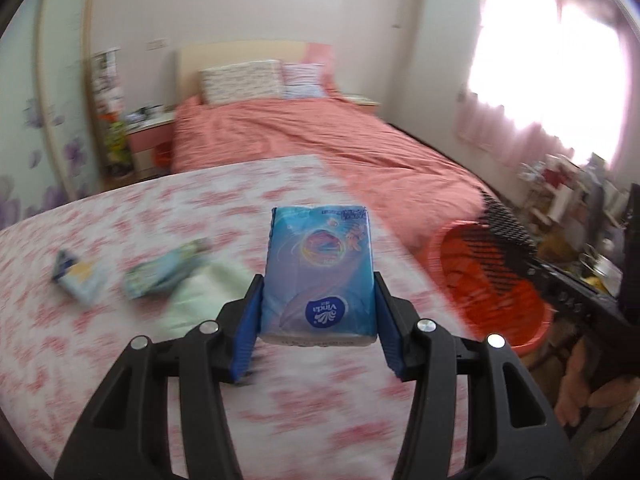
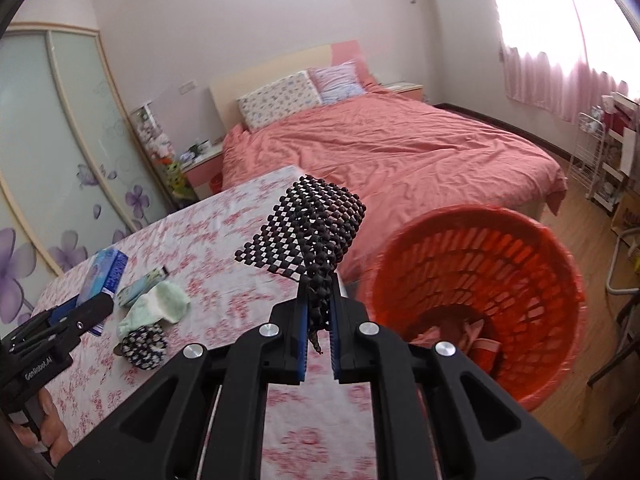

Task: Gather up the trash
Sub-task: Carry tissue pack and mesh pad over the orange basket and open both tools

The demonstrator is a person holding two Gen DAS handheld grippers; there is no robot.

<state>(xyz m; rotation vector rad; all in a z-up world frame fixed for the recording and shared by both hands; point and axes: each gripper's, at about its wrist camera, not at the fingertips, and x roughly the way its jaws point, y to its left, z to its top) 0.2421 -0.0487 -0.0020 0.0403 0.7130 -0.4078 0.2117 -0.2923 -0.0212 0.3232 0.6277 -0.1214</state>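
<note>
A blue tissue pack (image 1: 318, 276) sits between the blue pads of my left gripper (image 1: 318, 296), which is shut on it above the floral tablecloth (image 1: 120, 360). The right wrist view shows that same left gripper (image 2: 96, 296) and the tissue pack (image 2: 98, 270) at the left. My right gripper (image 2: 319, 312) is shut on a black mesh mat (image 2: 308, 232), which sticks up and forward from the jaws, just left of a red plastic basket (image 2: 460, 248). In the left wrist view the red basket (image 1: 480, 280) and the mesh mat (image 1: 508, 228) lie to the right.
On the table lie a small packet (image 1: 78, 280), a blue-green wrapper (image 2: 140, 284), a pale green sock (image 2: 160, 304) and a dark patterned sock (image 2: 144, 344). Pink items lie in the basket's bottom (image 2: 472, 332). A pink bed (image 2: 380, 148) stands behind, shelves (image 2: 608, 160) at the right.
</note>
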